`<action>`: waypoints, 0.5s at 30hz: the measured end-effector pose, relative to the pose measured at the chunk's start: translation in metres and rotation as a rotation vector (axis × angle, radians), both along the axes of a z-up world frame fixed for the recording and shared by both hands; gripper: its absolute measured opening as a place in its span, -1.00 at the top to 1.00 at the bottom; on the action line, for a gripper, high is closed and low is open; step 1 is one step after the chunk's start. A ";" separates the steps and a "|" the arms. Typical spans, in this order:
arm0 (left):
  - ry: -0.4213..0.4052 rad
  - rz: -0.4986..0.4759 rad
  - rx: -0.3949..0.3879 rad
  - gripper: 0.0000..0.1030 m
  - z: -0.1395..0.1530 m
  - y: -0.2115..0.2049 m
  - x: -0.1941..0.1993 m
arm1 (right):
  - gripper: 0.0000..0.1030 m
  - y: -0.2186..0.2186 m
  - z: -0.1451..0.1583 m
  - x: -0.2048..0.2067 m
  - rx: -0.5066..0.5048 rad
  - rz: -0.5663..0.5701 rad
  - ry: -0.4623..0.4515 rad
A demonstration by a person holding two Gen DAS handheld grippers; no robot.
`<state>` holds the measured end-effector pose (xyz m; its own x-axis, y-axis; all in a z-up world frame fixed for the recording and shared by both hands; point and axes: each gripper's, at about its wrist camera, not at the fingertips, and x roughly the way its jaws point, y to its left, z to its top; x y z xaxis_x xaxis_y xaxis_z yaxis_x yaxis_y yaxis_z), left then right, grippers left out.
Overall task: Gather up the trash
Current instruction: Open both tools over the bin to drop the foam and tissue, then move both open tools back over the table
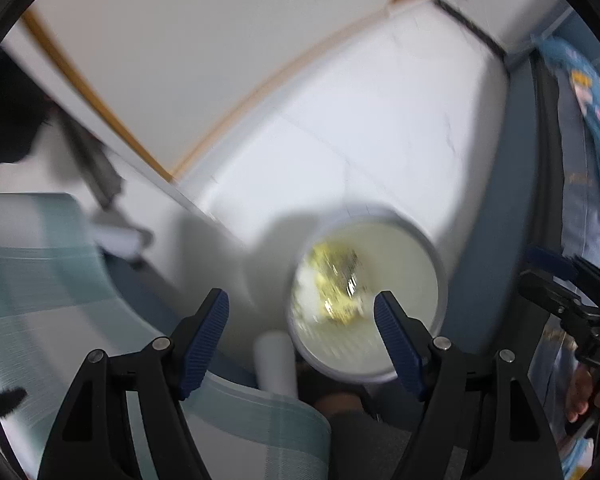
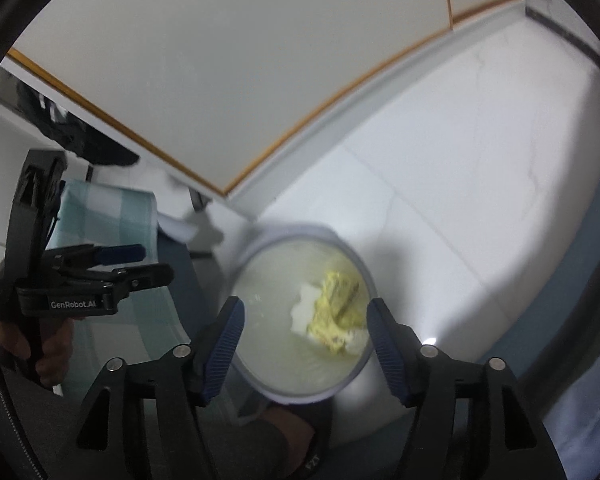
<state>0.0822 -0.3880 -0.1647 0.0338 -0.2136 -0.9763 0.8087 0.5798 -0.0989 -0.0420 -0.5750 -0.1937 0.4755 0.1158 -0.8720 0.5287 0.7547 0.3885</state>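
A round white trash bin [image 1: 432, 256] stands on the floor below both grippers. Crumpled yellow trash [image 1: 336, 280] lies inside it, and the right wrist view shows the yellow wad [image 2: 336, 312] beside a white paper scrap [image 2: 305, 309]. My left gripper [image 1: 300, 294] hangs open above the bin [image 2: 268, 328] with nothing between its blue pads. My right gripper [image 2: 305, 301] is also open and empty over the bin's mouth. Each gripper shows in the other's view: the right one [image 1: 572, 292] at the right edge, the left one [image 2: 100, 276] at the left, held by a hand [image 2: 48, 352].
A blue-green checked cloth [image 1: 40, 260] lies left of the bin, with a white cylinder [image 1: 274, 360] against the bin's near side. White floor tiles [image 1: 380, 120] stretch beyond, up to a white wood-edged panel [image 1: 180, 40]. Patterned blue fabric [image 1: 588, 120] is on the right. A foot [image 2: 300, 440] is below the bin.
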 end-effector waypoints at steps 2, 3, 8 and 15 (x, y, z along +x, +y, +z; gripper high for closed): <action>-0.111 0.058 -0.050 -0.40 0.028 0.012 0.002 | -0.25 0.000 0.016 0.002 -0.018 -0.008 -0.028; -0.151 0.082 -0.086 -0.40 0.044 0.018 0.003 | -0.25 -0.001 0.029 0.002 -0.032 -0.014 -0.052; -0.231 0.205 -0.220 -0.40 0.103 0.053 0.008 | -0.26 0.006 0.085 0.004 -0.101 -0.037 -0.169; -0.379 0.353 -0.355 -0.57 0.174 0.124 0.011 | -0.34 0.042 0.167 0.010 -0.165 -0.016 -0.343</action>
